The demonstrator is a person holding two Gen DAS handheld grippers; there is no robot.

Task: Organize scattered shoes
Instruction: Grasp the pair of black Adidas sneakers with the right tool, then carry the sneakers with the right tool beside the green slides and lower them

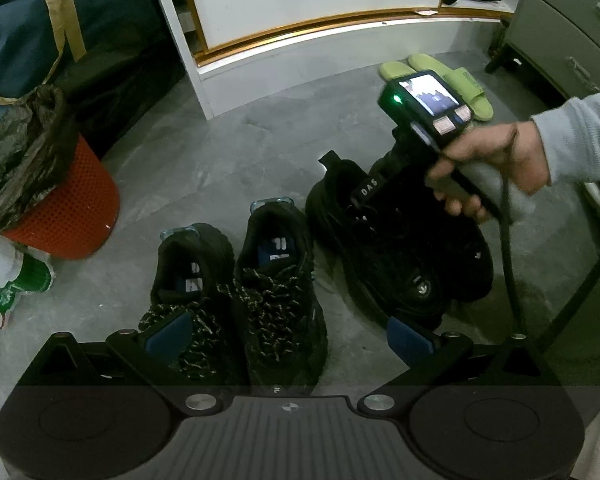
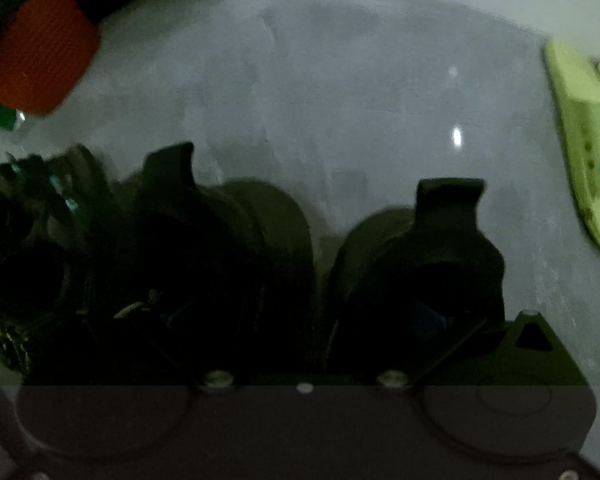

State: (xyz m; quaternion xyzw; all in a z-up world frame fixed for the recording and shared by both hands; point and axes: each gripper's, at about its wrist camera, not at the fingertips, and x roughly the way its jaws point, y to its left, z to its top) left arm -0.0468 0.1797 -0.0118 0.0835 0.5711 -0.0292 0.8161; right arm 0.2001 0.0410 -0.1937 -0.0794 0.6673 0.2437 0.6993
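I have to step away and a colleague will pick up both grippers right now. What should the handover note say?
Left gripper: open, empty, above the laced pair.
Right gripper: down at the Adidas pair; its view is too dark to tell a grip.
Done: both black pairs sit side by side on the floor.
Left: the green slides lie together by the cabinet, perhaps to join the row.
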